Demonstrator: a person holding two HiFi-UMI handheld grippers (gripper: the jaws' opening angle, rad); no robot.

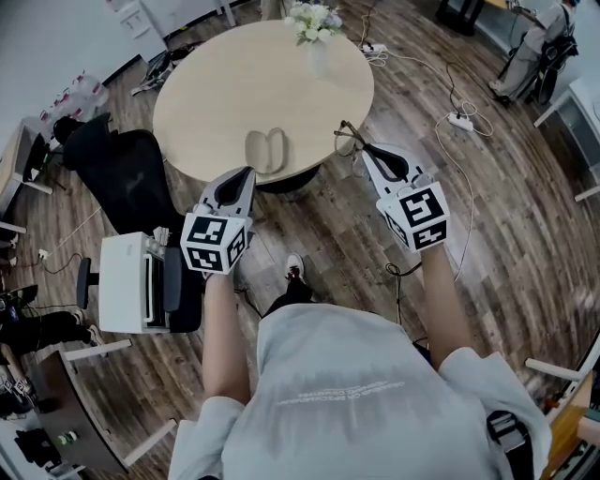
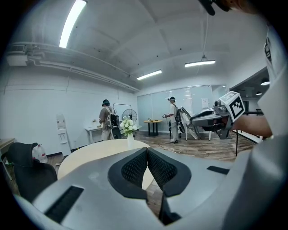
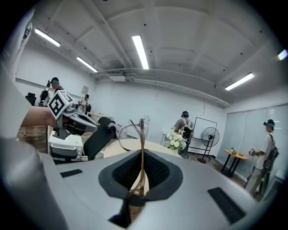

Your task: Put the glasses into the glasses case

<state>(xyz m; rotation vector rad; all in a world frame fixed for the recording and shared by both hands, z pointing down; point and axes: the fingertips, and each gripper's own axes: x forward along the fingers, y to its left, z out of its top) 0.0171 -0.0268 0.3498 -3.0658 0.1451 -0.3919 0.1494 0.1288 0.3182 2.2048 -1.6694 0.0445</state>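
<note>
An open beige glasses case lies near the front edge of the round wooden table. My right gripper is shut on the thin-framed glasses and holds them in the air just off the table's front right edge. In the right gripper view the glasses stand upright, with a temple pinched between the pads. My left gripper hovers at the table edge just in front of the case. Its jaws meet with nothing between them in the left gripper view.
A vase of white flowers stands at the table's far side. A black office chair and a white cabinet sit to my left. Cables and a power strip lie on the wood floor to the right. People stand far across the room.
</note>
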